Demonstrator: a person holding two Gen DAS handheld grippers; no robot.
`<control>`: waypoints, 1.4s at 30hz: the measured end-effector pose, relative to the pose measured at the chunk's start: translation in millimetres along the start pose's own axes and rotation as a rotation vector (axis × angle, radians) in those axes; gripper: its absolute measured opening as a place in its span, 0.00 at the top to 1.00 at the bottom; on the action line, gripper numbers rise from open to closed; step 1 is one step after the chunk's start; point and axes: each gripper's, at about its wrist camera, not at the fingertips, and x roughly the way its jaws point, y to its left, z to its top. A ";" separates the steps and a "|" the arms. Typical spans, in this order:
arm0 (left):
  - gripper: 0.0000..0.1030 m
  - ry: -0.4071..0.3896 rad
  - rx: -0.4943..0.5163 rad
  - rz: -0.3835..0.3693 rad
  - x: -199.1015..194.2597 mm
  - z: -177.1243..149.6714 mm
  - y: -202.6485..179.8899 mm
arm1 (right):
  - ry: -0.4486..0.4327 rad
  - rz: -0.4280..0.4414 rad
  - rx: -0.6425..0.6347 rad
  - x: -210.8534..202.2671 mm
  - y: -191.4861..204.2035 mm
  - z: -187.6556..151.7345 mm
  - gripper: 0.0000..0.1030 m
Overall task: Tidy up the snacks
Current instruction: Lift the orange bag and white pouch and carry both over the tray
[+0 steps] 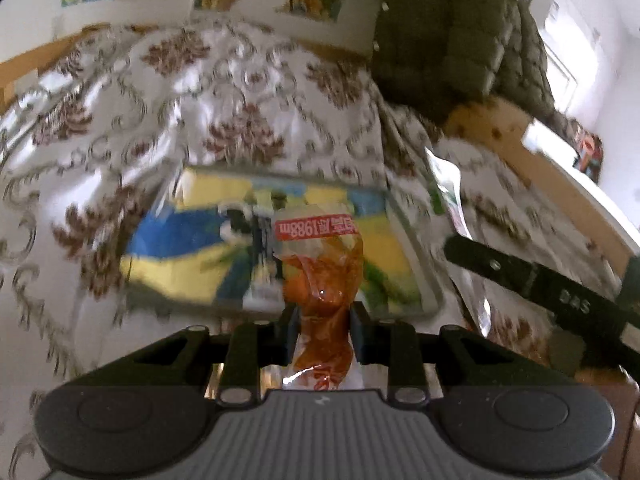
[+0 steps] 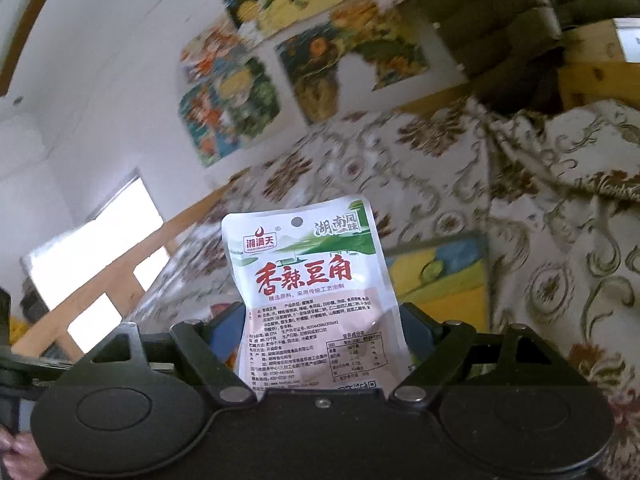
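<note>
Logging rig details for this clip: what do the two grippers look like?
Both are black, with angled linkage arms, silver pivot pins and two round pads on the body. The left gripper has a grey ribbed centre panel and dark fingers; the right gripper shows blue finger pads. No sleeves visible.

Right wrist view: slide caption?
Right gripper holds a white snack pouch upright above the floral tablecloth.
</note>
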 end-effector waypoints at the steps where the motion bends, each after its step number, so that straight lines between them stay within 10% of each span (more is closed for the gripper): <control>1: 0.71 -0.012 -0.006 0.001 8.0 5.3 1.1 | -0.007 -0.006 0.005 3.6 -3.3 2.8 0.19; 18: 0.70 -0.061 -0.249 -0.017 110.9 40.9 42.0 | -0.027 -0.125 0.057 89.5 -32.3 8.3 0.19; 42: 0.71 -0.059 -0.206 0.078 125.9 31.6 46.1 | 0.051 -0.233 -0.047 121.5 -25.9 -25.9 0.19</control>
